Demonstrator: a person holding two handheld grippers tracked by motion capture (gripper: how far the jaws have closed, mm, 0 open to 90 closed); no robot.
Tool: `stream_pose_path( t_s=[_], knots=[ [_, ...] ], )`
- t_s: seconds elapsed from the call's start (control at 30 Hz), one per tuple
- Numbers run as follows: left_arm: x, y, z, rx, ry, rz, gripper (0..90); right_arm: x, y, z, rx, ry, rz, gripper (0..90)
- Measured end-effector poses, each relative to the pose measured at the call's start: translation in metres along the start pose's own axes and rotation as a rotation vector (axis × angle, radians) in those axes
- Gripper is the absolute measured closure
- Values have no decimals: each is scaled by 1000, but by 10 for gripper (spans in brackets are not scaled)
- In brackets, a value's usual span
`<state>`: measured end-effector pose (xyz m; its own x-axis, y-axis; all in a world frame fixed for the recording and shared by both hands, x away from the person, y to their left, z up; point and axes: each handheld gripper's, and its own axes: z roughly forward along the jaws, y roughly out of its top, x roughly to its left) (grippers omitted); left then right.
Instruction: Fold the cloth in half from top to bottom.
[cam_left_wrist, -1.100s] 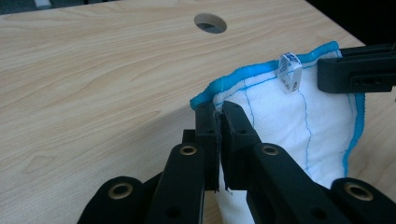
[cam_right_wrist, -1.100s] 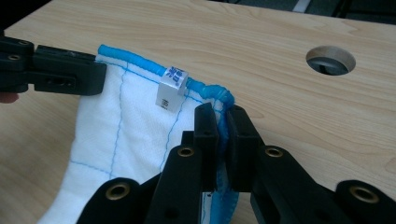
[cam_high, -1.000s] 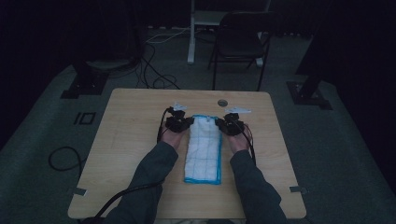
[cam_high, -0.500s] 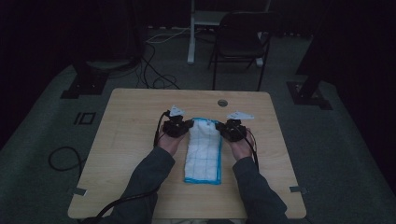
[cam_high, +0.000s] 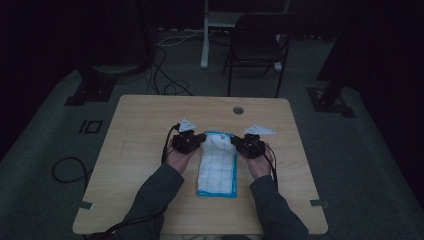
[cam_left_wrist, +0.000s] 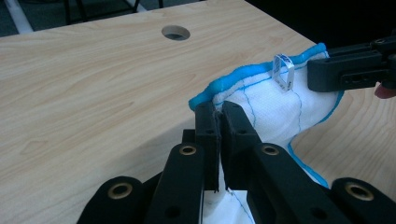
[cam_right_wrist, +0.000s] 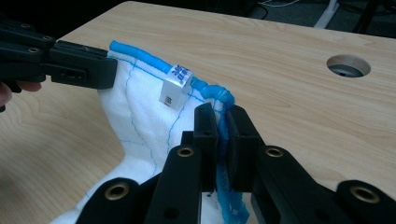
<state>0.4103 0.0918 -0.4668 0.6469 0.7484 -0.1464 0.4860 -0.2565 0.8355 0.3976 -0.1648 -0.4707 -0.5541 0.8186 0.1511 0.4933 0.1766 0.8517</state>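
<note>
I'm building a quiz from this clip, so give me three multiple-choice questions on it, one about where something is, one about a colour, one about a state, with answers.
1. Where is the round hole in the table?
A. near the far edge
B. near the person's edge
C. under the cloth

2. What colour is the trim of the white cloth?
A. red
B. blue
C. green

3. How does the left gripper stand?
A. open above the cloth
B. shut on the cloth's corner
C. lying on the table

Answers: 1 A, the hole lies beyond the cloth. 2 B, a blue border rings it. 3 B, its jaws pinch the hem, as the right gripper does.
</note>
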Motion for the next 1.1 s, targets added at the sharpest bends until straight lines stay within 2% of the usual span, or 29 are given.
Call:
stream_pose_path(
  t_s=[0.3, 0.53, 0.83, 1.1],
  knots=[
    [-7, -2, -9, -17, -20, 7, 870, 2, -2, -10, -14, 15, 0, 850],
    [-12, -7, -15, -26, -29, 9, 870, 8, -7, -16, -14, 20, -18, 851],
    [-17, -17, -24, -34, -45, 7, 870, 15, -13, -23, -15, 23, -44, 851],
    [-20, -29, -30, -37, -58, -5, 869, 21, -20, -27, -19, 39, -41, 850]
  ],
)
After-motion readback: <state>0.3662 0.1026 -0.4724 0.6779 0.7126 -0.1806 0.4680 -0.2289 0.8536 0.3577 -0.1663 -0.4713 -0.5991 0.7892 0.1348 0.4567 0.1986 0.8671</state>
